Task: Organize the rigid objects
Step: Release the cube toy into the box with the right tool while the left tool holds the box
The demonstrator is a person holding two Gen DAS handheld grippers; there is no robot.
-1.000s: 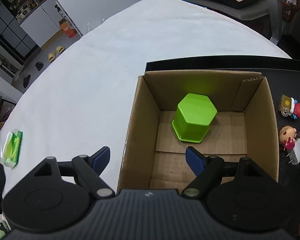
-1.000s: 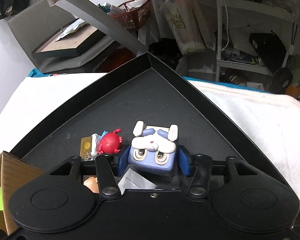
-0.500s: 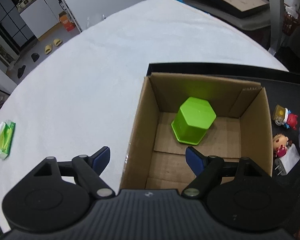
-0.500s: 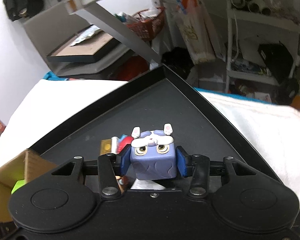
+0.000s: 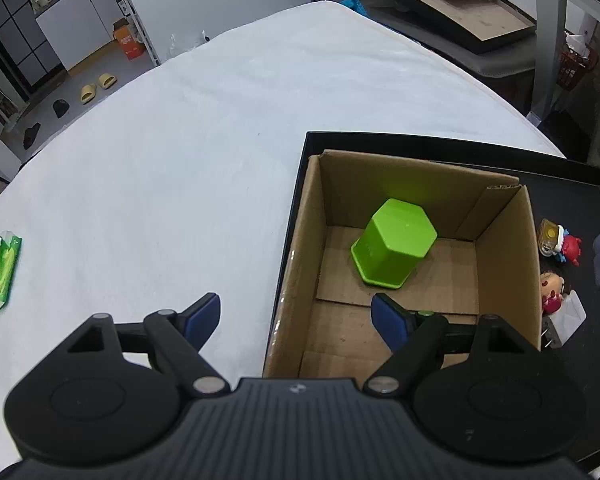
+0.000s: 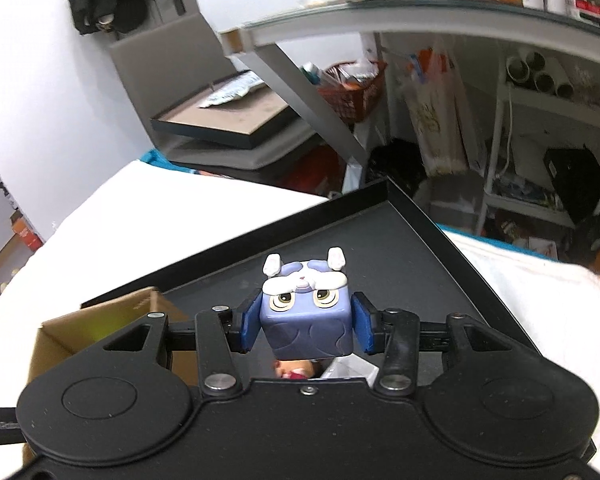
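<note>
Between the right gripper's (image 6: 304, 326) blue pads, a purple cube-shaped cat toy (image 6: 306, 320) is clamped, lifted clear of the black tray (image 6: 420, 248).

Nearest, the left gripper (image 5: 296, 312) hangs with jaws spread and nothing in them, straddling the near-left wall of the cardboard box (image 5: 300, 248), which stands on the tray's left end. Inside it a green hexagonal cup (image 5: 392, 248) lies upside down toward the far wall. Just right of the box lie a pink-dressed figurine (image 5: 552, 290), a white charger plug (image 5: 564, 320) and a red figurine (image 5: 568, 246).

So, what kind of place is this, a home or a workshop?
Probably a lived-in home room that doubles as storage. Slippers lie on the floor by white cabinets, cluttered shelves stand behind, and the work surface is a table under a white cloth.
</note>
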